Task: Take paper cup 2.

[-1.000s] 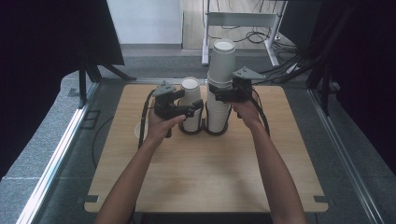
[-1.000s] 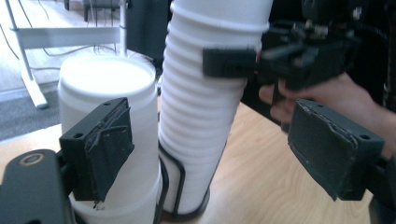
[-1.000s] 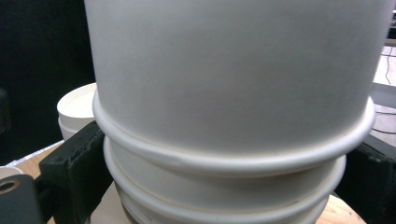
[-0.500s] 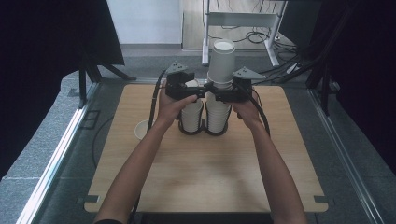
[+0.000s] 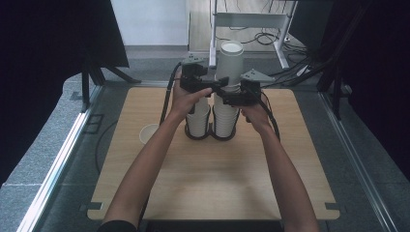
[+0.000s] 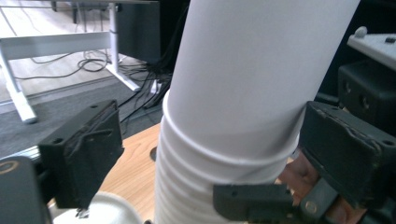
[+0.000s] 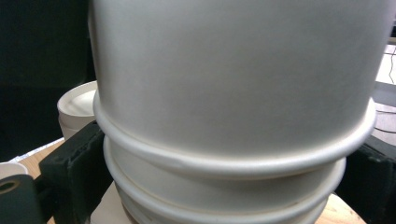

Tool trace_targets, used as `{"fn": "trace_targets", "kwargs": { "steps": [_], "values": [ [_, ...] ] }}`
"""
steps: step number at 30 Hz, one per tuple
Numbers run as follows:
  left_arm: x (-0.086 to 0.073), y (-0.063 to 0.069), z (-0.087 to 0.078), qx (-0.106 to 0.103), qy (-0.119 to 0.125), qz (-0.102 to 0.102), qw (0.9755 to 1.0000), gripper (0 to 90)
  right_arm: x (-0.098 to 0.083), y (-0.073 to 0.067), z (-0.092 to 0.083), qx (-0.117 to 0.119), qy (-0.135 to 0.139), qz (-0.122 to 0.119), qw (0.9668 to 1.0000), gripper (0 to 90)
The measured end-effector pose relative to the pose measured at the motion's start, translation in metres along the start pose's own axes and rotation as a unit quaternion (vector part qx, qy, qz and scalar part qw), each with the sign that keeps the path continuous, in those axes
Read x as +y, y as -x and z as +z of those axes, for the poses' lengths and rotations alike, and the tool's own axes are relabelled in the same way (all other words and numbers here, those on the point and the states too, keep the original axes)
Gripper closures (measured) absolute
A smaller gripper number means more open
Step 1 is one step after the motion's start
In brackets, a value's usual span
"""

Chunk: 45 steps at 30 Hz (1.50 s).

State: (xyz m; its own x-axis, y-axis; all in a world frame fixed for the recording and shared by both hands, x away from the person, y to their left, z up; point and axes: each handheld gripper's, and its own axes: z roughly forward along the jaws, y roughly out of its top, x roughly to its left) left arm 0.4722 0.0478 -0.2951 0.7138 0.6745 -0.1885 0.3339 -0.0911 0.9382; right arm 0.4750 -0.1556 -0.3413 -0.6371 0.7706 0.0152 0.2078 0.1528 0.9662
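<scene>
On the pale wooden table (image 5: 193, 183), a lone white paper cup (image 5: 148, 133) sits left of two stacks of inverted white paper cups, the shorter stack (image 5: 198, 121) touching the taller stack (image 5: 226, 104). The right gripper (image 5: 231, 99) clamps the taller stack's rims, while the left gripper (image 5: 215, 88), jaws just opened, straddles its top cup (image 6: 252, 70) without pressing. A skewed grip there could tilt the tower.

Grey carpet floor (image 5: 58, 140), white metal desk frame (image 5: 249, 21), tangled cables (image 5: 263, 36), dark curtains (image 5: 43, 53)
</scene>
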Motion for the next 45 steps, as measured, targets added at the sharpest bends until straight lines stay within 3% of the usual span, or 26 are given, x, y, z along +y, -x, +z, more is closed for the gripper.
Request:
{"fn": "trace_targets", "kwargs": {
  "steps": [5,10,12,16,18,22,35,45],
  "values": [
    [0.004,0.006,0.010,-0.004,0.000,0.016,0.9999,4.0,0.000,0.000,0.000,0.001,0.000,-0.003,1.0000,4.0],
    [0.009,0.013,0.028,0.005,-0.016,0.034,0.9993,4.8,0.000,-0.001,0.000,0.001,0.000,-0.002,1.0000,3.9],
    [0.010,0.014,0.035,0.010,-0.019,0.036,0.9991,4.9,0.000,-0.002,0.000,0.001,0.001,-0.002,1.0000,4.0],
    [0.009,0.011,0.040,-0.002,-0.013,0.028,0.9995,5.2,0.000,-0.002,0.000,0.002,0.001,-0.002,1.0000,4.0],
    [0.009,0.010,0.040,-0.002,-0.011,0.028,0.9995,5.7,0.000,-0.002,0.000,0.002,0.001,-0.001,1.0000,4.0],
    [0.010,0.015,0.037,0.011,-0.003,0.050,0.9987,9.4,-0.001,-0.001,0.000,0.002,0.002,-0.002,1.0000,4.0],
    [0.023,0.019,0.026,0.012,0.037,0.039,0.9985,13.0,-0.001,-0.003,0.000,0.001,0.004,-0.003,1.0000,4.0],
    [0.048,0.023,0.010,0.017,0.070,0.034,0.9968,12.9,-0.001,-0.003,0.000,0.000,0.004,0.000,1.0000,4.0]
  ]
}}
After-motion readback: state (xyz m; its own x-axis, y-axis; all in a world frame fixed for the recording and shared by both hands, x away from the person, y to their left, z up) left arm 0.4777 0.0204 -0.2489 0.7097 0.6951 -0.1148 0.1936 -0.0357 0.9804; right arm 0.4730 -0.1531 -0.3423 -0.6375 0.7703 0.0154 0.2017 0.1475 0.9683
